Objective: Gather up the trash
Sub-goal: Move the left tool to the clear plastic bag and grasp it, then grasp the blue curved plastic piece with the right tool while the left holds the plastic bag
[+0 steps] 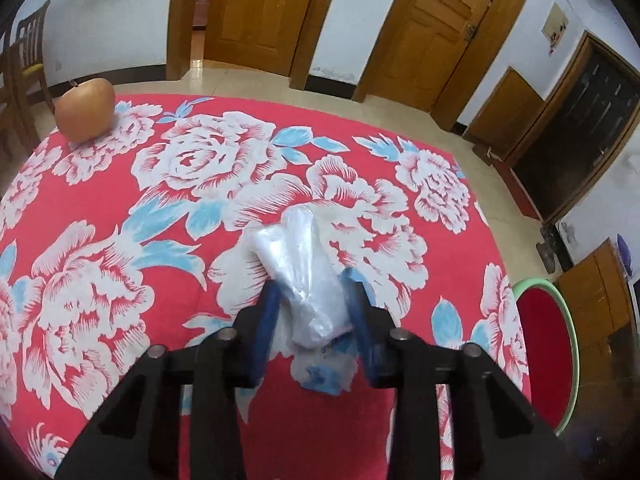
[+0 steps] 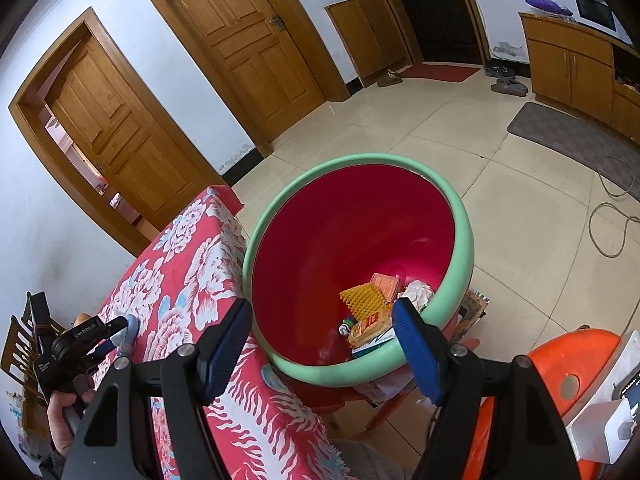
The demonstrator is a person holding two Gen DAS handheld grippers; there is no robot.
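Note:
In the left wrist view my left gripper [image 1: 314, 286] is shut on a crumpled clear plastic bag [image 1: 298, 264], which sticks out forward over the red floral tablecloth [image 1: 160, 208]. The left gripper also shows in the right wrist view [image 2: 124, 330], low over the table. My right gripper [image 2: 322, 312] is open and empty, hovering above the near rim of the red bin with a green rim [image 2: 466, 236]. The bin holds several pieces of trash [image 2: 370, 308]: a yellow waffle-textured piece, orange packets, a white crumpled piece. The bin's edge shows in the left wrist view [image 1: 560, 300].
A round orange-brown fruit [image 1: 85, 110] sits at the table's far left corner. Wooden chairs [image 1: 24, 64] stand beyond it. An orange plastic stool [image 2: 560, 360] is at the right, with white boxes [image 2: 600, 428] beside it. A cable [image 2: 612, 216] lies on the tiled floor.

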